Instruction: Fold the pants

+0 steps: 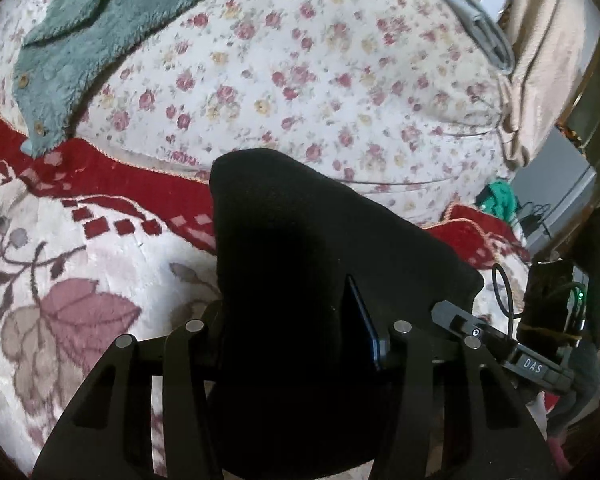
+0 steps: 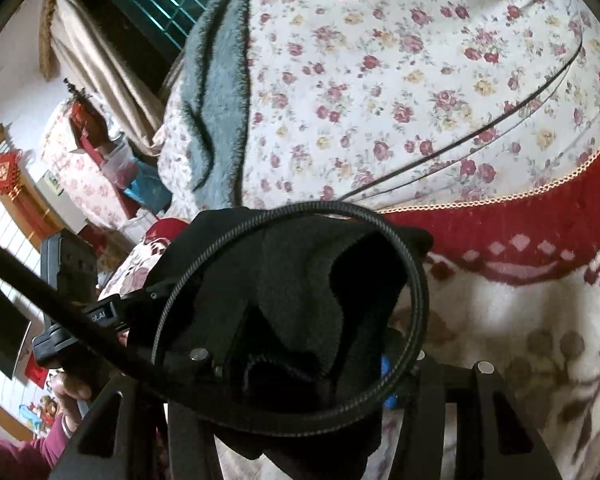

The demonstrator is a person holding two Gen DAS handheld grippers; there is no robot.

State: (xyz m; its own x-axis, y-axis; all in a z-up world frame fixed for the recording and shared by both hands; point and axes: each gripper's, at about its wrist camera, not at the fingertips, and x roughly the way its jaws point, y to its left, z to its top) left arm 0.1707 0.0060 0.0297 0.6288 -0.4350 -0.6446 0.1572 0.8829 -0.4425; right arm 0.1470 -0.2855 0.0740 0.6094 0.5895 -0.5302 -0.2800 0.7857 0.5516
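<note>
Black pants (image 1: 300, 264) bulge up between the fingers of my left gripper (image 1: 300, 340), which is shut on the cloth and holds it above the bed. In the right wrist view the same black pants (image 2: 300, 288) are bunched in my right gripper (image 2: 300, 364), also shut on the cloth. The fingertips of both grippers are buried in the fabric. My right gripper with its camera mount (image 1: 540, 320) shows at the right edge of the left wrist view; my left gripper's mount (image 2: 76, 304) shows at the left of the right wrist view.
Below lies a floral white sheet (image 1: 300, 72) and a red-and-cream blanket (image 1: 80, 260). A teal fleece garment (image 1: 100, 20) lies at the far left, also shown as grey-blue fleece (image 2: 220, 92). A black cable loop (image 2: 412, 264) hangs across the right view. Curtains (image 1: 540, 60) hang beyond the bed.
</note>
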